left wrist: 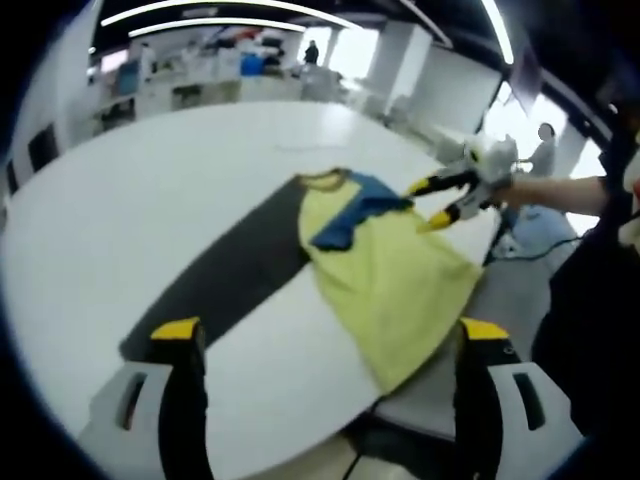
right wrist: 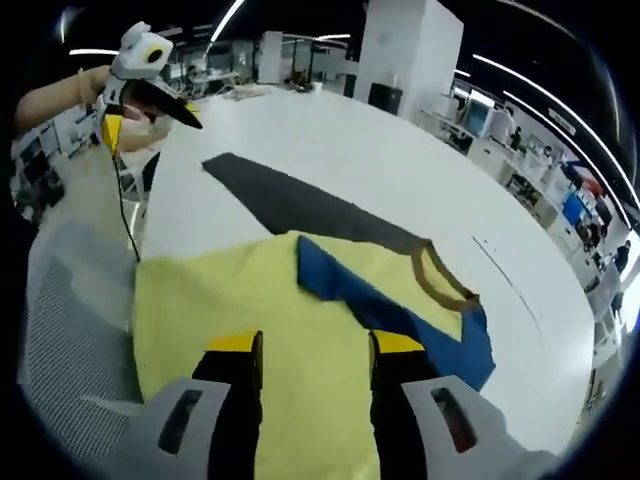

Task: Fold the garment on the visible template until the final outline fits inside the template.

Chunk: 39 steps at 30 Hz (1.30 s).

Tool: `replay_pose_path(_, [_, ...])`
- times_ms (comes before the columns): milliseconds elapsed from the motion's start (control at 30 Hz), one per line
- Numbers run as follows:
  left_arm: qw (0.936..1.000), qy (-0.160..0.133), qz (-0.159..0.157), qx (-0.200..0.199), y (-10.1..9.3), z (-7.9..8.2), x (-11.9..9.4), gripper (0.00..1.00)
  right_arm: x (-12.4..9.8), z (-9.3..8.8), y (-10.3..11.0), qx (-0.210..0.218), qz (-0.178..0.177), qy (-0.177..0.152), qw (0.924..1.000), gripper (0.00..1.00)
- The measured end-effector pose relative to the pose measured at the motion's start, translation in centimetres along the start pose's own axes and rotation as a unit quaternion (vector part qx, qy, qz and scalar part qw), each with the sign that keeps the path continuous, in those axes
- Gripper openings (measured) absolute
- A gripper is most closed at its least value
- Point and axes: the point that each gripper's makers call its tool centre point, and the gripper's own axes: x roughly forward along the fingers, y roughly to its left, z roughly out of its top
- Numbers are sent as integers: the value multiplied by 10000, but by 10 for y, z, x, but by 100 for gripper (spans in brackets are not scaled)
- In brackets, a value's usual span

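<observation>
A yellow T-shirt (left wrist: pixel 390 280) with blue sleeves lies on a white table, partly over a dark grey template strip (left wrist: pixel 230 270). One blue sleeve (left wrist: pixel 360 205) is folded in over the chest, below the brownish collar (left wrist: pixel 325 180). My left gripper (left wrist: pixel 330 330) is open and held high at the near table edge, well short of the shirt. My right gripper (left wrist: pixel 428 205) hovers open at the blue sleeve's edge. In the right gripper view, my right gripper (right wrist: pixel 316 343) stands open over the yellow cloth (right wrist: pixel 250 300), the template (right wrist: pixel 290 205) lies beyond, and the left gripper (right wrist: pixel 150 125) is at far left.
The shirt's hem hangs near the table's rounded edge (left wrist: pixel 400 395), with grey floor (left wrist: pixel 520 280) past it. A person's arm (left wrist: pixel 550 190) holds the right gripper. A thin cable (right wrist: pixel 125 200) runs across the floor. Office desks (left wrist: pixel 210 75) stand far behind.
</observation>
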Motion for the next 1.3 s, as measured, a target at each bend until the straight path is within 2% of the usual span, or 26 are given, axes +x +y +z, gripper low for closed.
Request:
replay_pose_path(200, [10000,-41,25,-45,5,-3,-2,100,34,11,1,-106,289,-78,9995,34])
replay_pose_path(367, [9999,5,28,-109,5,-9,-1,100,56,8,1,43,389,25,9992,31])
replay_pose_path(433, [9999,32,35,-111,6,-11,-1,100,63,5,1,1,411,128,9991,30])
replay_pose_path(633, [9998,40,89,-178,9,-15,-4,100,78,6,6,-34,530,123,9985,24])
replay_pose_path(733, [9997,67,103,-190,11,-17,-5,100,88,-1,10,-199,573,316,9977,23])
replay_pose_path(1000, [9996,89,119,-236,12,-20,-4,100,98,-4,11,-341,578,424,9968,16])
replay_pose_path(1200, [9995,100,146,-275,14,-21,-5,100,102,-9,7,-594,430,557,9957,5])
replay_pose_path(1300, [9995,99,150,-276,15,-21,-4,100,103,-7,4,-621,307,548,9961,3])
